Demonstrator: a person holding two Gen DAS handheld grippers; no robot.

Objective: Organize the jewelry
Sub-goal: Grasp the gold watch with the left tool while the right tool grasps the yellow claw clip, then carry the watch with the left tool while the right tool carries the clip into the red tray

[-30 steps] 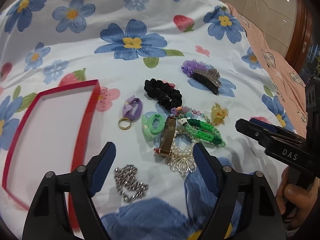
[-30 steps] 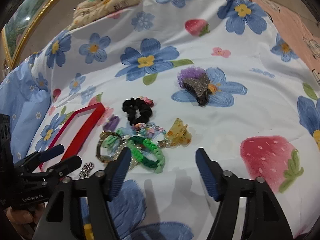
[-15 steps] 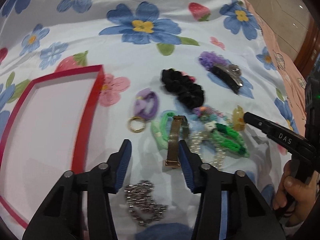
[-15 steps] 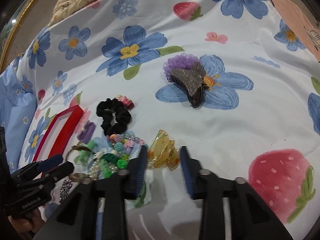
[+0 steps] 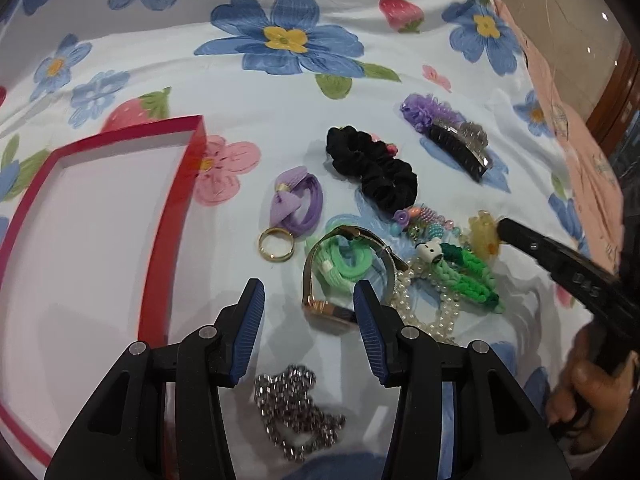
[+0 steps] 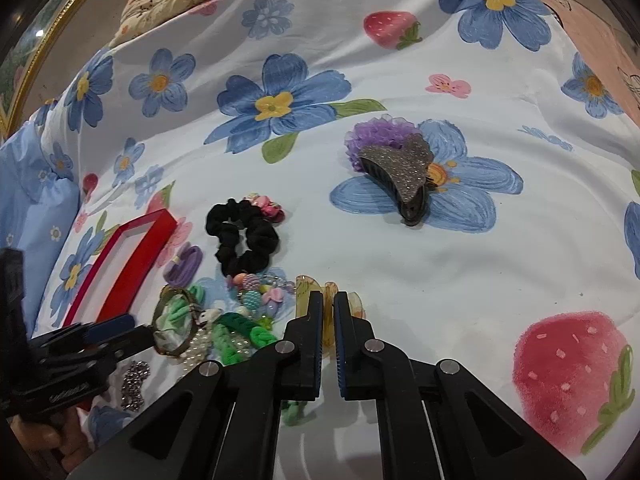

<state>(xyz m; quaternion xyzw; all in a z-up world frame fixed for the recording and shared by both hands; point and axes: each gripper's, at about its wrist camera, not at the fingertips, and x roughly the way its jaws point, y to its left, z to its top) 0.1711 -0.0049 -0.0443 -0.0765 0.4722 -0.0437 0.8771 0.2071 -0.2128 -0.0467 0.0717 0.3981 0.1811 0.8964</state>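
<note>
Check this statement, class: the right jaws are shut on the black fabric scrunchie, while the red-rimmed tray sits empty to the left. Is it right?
One detail is wrong. The right gripper is shut on the translucent yellow plastic hair claw, not the black fabric scrunchie, which lies untouched farther away. The right wrist view shows this. The red-rimmed tray does sit empty to the left.

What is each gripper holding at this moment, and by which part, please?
The right gripper is shut on the yellow hair claw, pinching its middle. The left gripper holds nothing; the gold watch lies just ahead.
</note>
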